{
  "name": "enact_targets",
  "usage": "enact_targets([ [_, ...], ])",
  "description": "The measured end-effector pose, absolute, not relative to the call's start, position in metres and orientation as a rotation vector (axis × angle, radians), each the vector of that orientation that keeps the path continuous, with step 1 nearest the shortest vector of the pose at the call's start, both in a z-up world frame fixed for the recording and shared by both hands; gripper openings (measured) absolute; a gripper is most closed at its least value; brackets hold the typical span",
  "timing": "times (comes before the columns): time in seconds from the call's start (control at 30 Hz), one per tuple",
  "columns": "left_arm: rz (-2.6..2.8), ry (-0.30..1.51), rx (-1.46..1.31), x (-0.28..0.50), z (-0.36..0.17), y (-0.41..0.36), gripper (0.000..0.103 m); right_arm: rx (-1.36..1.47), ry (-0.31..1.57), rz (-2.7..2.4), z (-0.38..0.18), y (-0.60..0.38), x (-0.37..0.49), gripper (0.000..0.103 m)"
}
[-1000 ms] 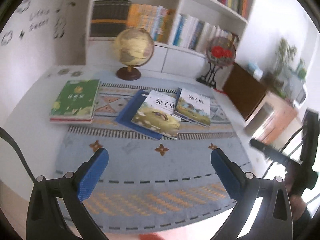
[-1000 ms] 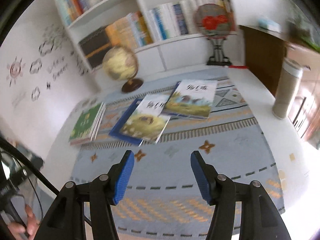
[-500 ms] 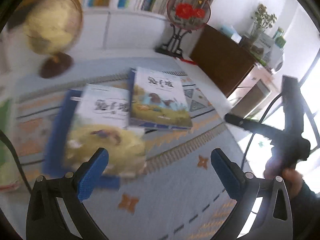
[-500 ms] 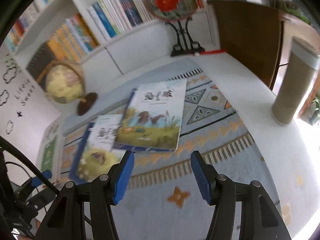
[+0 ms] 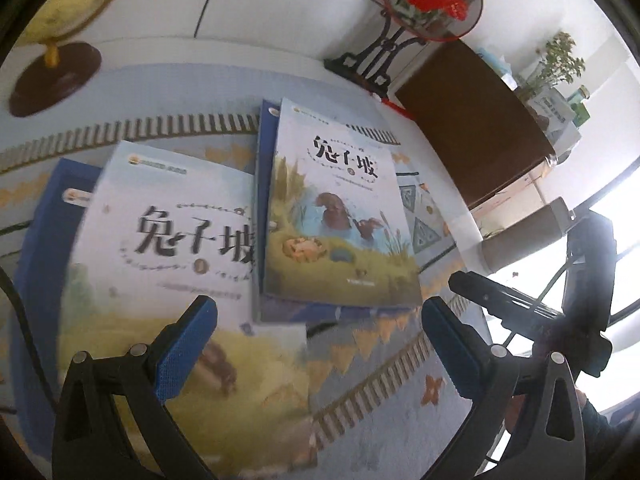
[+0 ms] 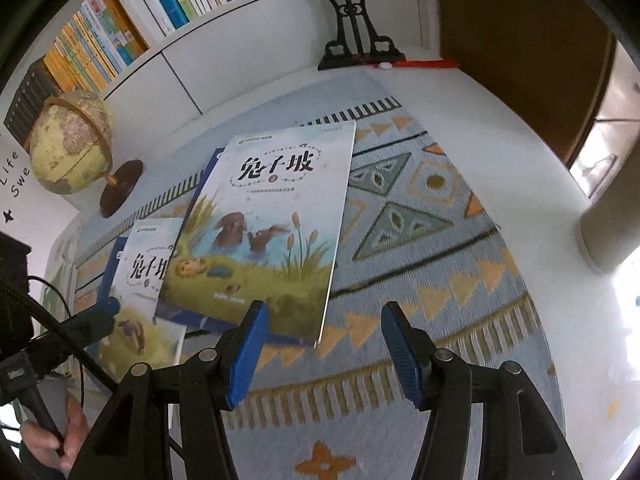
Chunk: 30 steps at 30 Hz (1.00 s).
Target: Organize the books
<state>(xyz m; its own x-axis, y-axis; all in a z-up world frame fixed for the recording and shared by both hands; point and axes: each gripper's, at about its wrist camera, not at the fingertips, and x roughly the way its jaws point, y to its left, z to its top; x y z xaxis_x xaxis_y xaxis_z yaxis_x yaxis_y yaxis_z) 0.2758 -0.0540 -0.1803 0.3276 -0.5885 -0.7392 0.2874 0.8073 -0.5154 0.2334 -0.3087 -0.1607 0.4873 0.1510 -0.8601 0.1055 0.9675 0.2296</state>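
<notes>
**Closing in on the scattered books**

Descending toward the patterned rug (image 6: 420,280), both grippers had come much nearer to the books than they were a second before, when the whole rug, a globe and a bookshelf were in view from farther back. The left gripper (image 5: 320,332) hung with its jaws wide apart and nothing between them, its left pad over the lower part of the yellow-meadow book (image 5: 168,264). The right gripper (image 6: 320,344) also had its jaws apart and empty — its left pad sat just in front of the bottom edge of the rabbit-pond book (image 6: 272,220).

Taking the rabbit-pond book as the landmark: it lay face up on the rug, on top of a blue book (image 6: 208,172) whose edge showed along its left side. The yellow-meadow book lay to its left, partly tucked under it and resting on another blue book (image 5: 44,232). The globe (image 6: 72,148) stood behind and to the left of it, well apart. A fan-shaped ornament on a black stand (image 6: 356,28) stood behind it, near the shelf of upright books (image 6: 120,28).

No book had been lifted or touched yet. Judging by the approach, the sorting had not begun — the grippers seemed to be lining up for a first grasp, probably on the rabbit-pond book's near edge.
</notes>
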Motion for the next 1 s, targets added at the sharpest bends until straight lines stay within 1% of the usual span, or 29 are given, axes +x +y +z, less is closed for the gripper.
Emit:
enact_targets([
  [0.2,-0.595,1.102,-0.319,0.283,-0.186,-0.072,0.102,0.262,1.043,0.092,-0.167,-0.314,0.253,0.057],
  [0.33,-0.590,1.122,-0.322,0.288,-0.194,-0.082,0.102,0.257,1.057,0.120,-0.175,-0.314,0.264,0.057],
  [0.77,-0.590,1.078,-0.353,0.278,-0.197,-0.096,0.102,0.309,1.119,0.157,-0.202,-0.319,0.281,0.057],
  [0.9,-0.605,1.082,-0.369,0.275,-0.199,-0.105,0.102,0.294,1.112,0.174,-0.203,-0.317,0.282,0.058],
  [1.0,-0.585,1.078,-0.363,0.269,-0.199,-0.112,0.102,0.246,1.103,0.166,-0.202,-0.316,0.281,0.056],
])
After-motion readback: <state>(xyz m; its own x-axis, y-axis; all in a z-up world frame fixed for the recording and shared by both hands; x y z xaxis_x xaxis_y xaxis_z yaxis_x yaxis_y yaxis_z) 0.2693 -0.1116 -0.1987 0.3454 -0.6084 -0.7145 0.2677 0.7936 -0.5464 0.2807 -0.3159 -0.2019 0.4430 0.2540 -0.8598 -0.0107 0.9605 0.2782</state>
